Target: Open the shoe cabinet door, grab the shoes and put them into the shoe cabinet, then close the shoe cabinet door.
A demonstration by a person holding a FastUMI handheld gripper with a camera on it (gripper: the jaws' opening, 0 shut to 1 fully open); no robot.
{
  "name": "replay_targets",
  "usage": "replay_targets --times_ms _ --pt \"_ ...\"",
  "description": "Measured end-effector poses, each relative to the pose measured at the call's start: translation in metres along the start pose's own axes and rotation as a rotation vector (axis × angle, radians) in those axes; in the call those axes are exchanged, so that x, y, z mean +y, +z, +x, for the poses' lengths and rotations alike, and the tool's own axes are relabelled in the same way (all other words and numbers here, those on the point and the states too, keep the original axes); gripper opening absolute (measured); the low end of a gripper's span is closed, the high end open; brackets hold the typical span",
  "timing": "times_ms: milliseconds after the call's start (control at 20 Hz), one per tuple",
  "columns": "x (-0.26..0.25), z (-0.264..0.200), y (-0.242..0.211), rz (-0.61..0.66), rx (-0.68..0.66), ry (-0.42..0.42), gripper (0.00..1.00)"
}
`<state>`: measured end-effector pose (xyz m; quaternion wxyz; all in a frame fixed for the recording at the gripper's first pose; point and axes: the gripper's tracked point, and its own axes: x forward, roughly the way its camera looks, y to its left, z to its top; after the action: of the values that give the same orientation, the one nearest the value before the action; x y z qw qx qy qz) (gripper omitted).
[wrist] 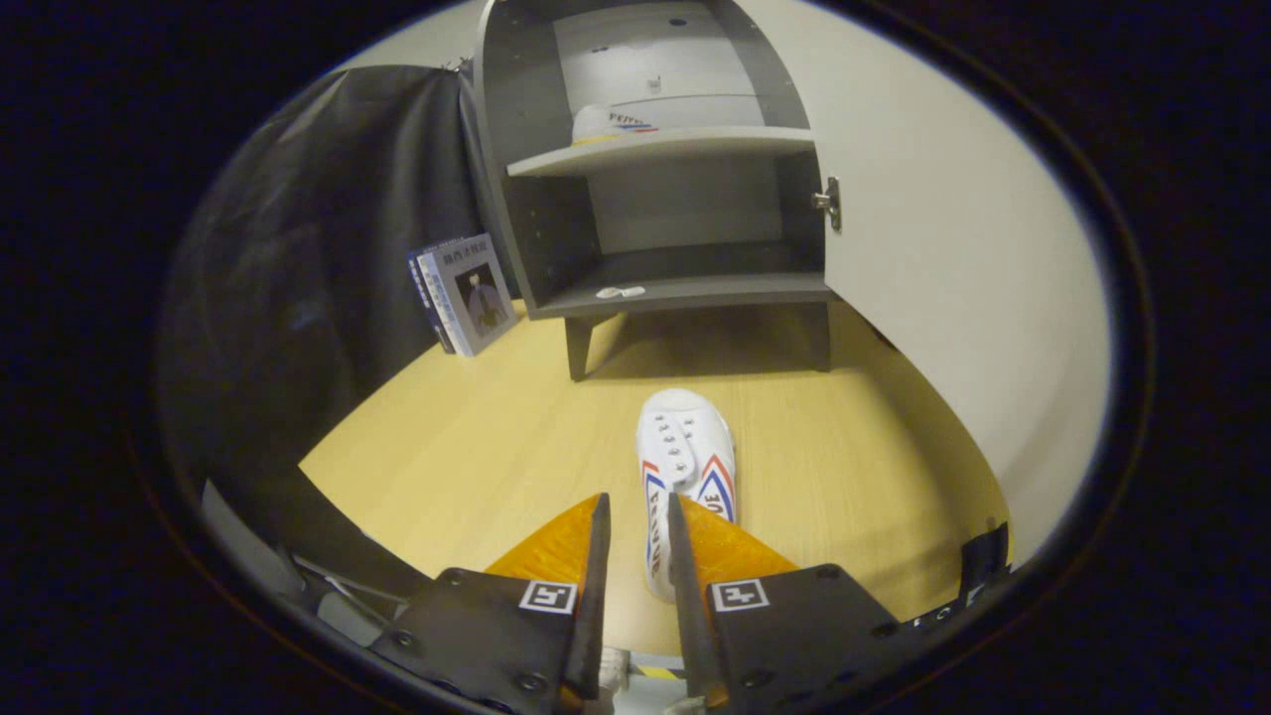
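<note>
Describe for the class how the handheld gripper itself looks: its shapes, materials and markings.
The gripper has two flat, blade-like jaws that widen into wedge-shaped sides. Behind them sit two dark, angular plates fastened with screws. Each plate carries a small square black-and-white marker near its front corner.

The shoe cabinet [645,149] is dark grey inside with a white door [943,258]. Before it, on the pale yellow wood floor [477,447], lies a white shoe [685,467] with red-and-blue stripes.
</note>
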<state>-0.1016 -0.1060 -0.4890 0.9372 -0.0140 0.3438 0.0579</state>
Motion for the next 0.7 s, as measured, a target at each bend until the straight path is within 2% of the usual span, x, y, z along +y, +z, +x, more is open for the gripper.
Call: replay_targets --times_ms 250,700 --pt "-0.006 0.031 -0.030 0.011 0.085 -0.017 0.35" --pt "0.001 0.084 -0.029 0.012 0.088 -0.055 0.32"
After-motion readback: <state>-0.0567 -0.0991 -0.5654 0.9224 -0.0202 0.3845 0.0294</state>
